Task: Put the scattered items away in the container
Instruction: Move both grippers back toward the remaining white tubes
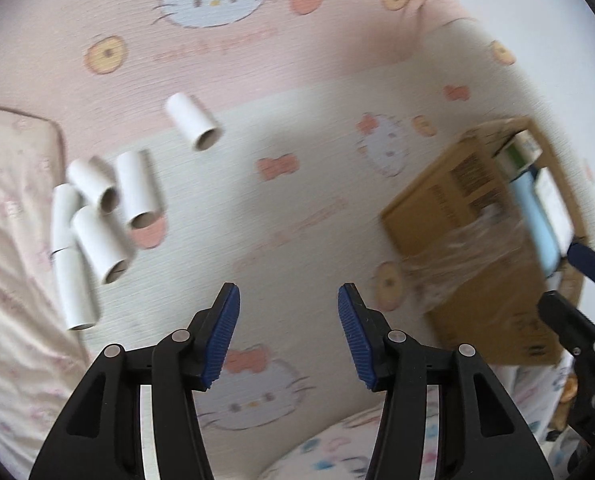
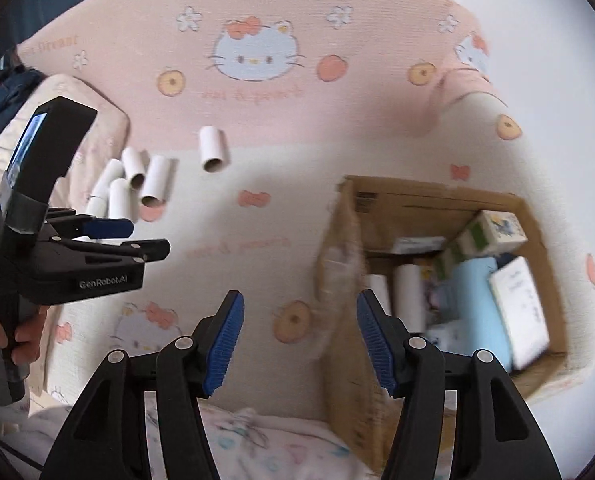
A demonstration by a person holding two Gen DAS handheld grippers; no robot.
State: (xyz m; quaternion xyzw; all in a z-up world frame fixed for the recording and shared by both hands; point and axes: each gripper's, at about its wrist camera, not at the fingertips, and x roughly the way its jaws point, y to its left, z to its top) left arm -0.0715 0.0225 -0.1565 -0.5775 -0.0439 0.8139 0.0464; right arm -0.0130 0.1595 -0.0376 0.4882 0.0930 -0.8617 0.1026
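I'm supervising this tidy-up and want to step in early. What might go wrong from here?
1. The tubes lie touching in a cluster; gripping one may roll the others.
2. The box already looks crowded, so added tubes might not settle.
3. Both views are blurred, so the left tool, open, may misjudge its approach.

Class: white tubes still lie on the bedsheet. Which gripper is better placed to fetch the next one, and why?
Left. The left gripper is open and empty, facing the tube cluster nearby. The right gripper, also open, hangs by the cardboard box, farther off.

Left gripper (image 1: 288, 336) jaws spread wide, right gripper (image 2: 300, 342) likewise, both empty
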